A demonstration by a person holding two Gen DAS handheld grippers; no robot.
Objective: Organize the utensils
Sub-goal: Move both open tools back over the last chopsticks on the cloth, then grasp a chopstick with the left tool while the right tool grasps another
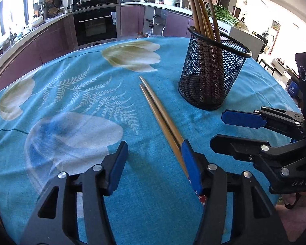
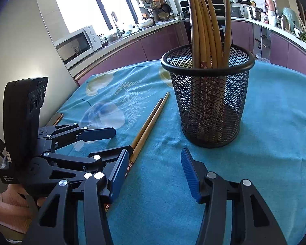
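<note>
Two loose chopsticks [image 1: 161, 114] lie side by side on the blue floral tablecloth [image 1: 75, 94], their decorated ends running under the inner side of the left gripper's [image 1: 155, 163] right finger. Its jaws stand partly apart, gripping nothing. The right gripper [image 2: 153, 171], also half open and empty, sits beside the pair. The mesh holder [image 2: 208, 94] of chopsticks stands just beyond.

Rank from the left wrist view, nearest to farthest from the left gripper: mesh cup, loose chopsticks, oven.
1. Loose chopsticks: on the cloth, handle ends beside the left gripper, at its right finger.
2. Mesh cup: upright, ahead to the right.
3. Oven: across the kitchen, beyond the table.
</note>
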